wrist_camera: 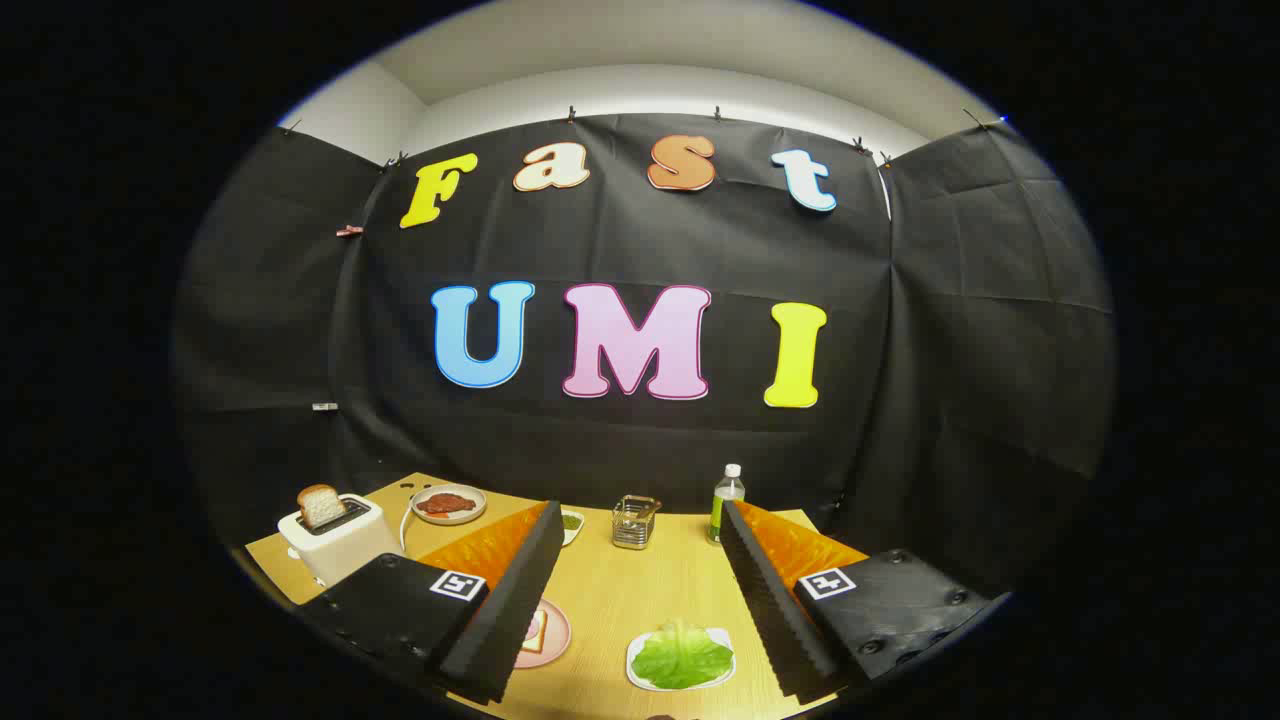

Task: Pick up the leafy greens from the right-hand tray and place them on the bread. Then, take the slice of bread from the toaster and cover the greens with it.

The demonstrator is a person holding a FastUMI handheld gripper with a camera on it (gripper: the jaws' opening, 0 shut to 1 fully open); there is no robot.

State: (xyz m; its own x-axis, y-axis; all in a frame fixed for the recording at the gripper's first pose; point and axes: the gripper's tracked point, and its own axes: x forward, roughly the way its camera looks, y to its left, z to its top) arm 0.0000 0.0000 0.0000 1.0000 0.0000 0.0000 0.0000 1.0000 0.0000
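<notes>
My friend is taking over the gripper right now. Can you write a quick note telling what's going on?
Gripper: fingers open, holding nothing, above the table.
Leafy greens lie on their white tray, between the fingers.
Bread on the pink plate sits by the left finger, partly hidden.
Toaster, far left, has a slice sticking up.
Done: nothing.
Left: greens onto the bread, then the toaster slice on top.

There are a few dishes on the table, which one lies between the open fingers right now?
The white tray holding the leafy greens, on the table between the open gripper's fingers. The pink plate hides partly behind one finger; the meat plate sits beyond, beside the toaster.
</notes>
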